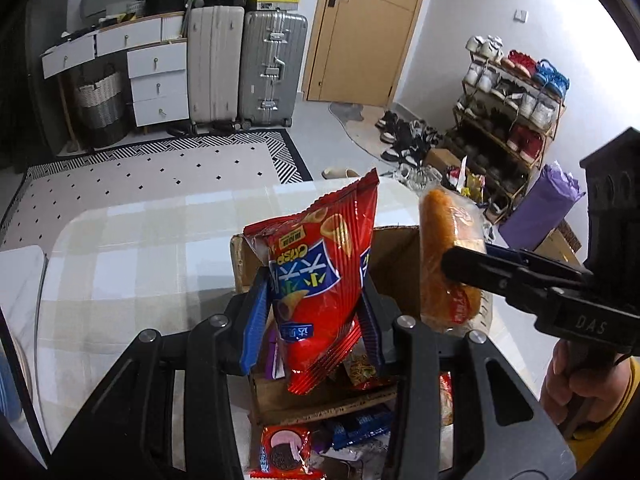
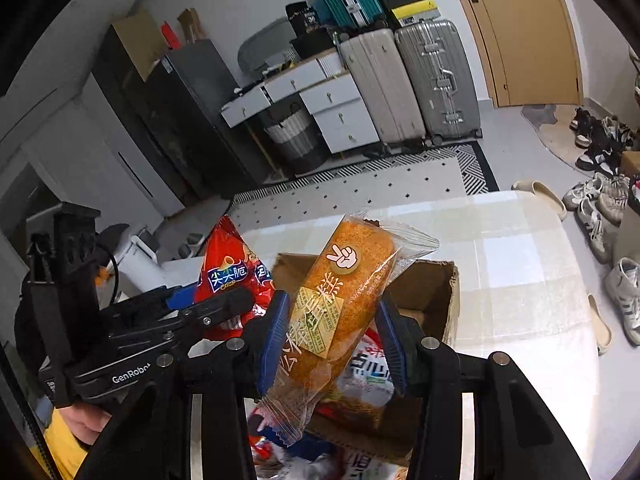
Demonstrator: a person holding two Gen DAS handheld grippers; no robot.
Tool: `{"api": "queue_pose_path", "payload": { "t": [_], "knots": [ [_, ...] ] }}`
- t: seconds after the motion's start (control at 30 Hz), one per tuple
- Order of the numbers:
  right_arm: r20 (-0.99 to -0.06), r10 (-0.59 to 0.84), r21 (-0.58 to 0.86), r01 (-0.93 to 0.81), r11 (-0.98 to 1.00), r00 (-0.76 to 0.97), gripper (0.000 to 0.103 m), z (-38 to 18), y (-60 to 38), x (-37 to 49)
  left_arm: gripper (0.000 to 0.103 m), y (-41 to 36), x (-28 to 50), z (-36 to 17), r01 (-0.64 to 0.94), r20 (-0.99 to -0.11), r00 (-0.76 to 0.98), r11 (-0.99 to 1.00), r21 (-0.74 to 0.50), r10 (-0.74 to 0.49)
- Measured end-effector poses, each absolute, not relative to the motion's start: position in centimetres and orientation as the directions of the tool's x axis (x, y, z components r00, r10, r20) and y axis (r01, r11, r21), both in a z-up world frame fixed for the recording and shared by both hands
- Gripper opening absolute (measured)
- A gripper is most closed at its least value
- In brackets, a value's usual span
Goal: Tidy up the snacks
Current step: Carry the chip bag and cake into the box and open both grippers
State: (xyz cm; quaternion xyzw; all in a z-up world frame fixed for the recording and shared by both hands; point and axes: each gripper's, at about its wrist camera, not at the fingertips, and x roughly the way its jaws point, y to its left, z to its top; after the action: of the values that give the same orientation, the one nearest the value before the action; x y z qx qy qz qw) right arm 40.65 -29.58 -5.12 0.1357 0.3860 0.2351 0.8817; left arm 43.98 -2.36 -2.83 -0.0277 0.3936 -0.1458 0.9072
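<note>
Desk (image 1: 132,240): covered in a pale checked cloth, mostly bare; the carton stands near its front edge.
Cardboard box (image 2: 450,284): open-topped brown carton, flaps up, set on the desk under both held snacks; it already has several packets inside, among them a white and red bag (image 2: 370,376).
Loose packets: a cookie pack (image 1: 285,454) and a blue wrapper (image 1: 362,428) lie just in front of the carton, outside it, not yet sorted.
Chip bag (image 1: 320,280): red, glossy and ribbed foil with crimped ends, puffed with air, printed with a blue panel and cone-shaped crisps; it hangs upside down, tilted, above the carton.
Cake roll (image 2: 340,300): long golden-brown crumb-coated cake in a clear wrapper with a hand-sign sticker and a printed label; it slants over the carton's open top, just beside the chip bag.
Left hand-held gripper (image 1: 316,320): blue pads pinched on the lower part of the chip bag, holding it clear of the desk.
Right hand-held gripper (image 2: 334,340): closed across the middle of the cake roll, wrapper ends sticking out above and below.
Progress: partway, by my reading; some snacks are boxed, two are in the air, and the loose ones in front remain.
</note>
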Motion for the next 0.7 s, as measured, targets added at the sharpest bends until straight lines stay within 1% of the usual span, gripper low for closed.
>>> {"api": "queue_pose_path", "payload": {
  "t": [0.33,0.47,0.63,0.7],
  "knots": [
    [-0.648,0.520,0.426,-0.301,0.853,0.557,0.044,-7.8,-29.4,42.3,0.038,-4.2,46.7,-6.8,0.251,-0.749,0.602,0.956,-0.151,-0.276],
    [-0.671,0.494,0.408,-0.281,0.869,0.552,0.044,-9.5,-29.4,42.4,0.038,-5.0,47.5,-8.2,0.241,-0.775,0.581,0.962,-0.126,-0.247],
    [-0.690,0.472,0.387,-0.272,0.881,0.548,0.044,-10.8,-29.3,42.3,0.038,-5.7,48.0,-9.4,0.248,-0.777,0.575,0.960,-0.132,-0.256],
    [-0.690,0.454,0.360,-0.276,0.891,0.564,0.044,-10.5,-29.2,42.1,0.041,-5.9,48.4,-9.7,0.253,-0.790,0.558,0.959,-0.130,-0.255]
  ]
}}
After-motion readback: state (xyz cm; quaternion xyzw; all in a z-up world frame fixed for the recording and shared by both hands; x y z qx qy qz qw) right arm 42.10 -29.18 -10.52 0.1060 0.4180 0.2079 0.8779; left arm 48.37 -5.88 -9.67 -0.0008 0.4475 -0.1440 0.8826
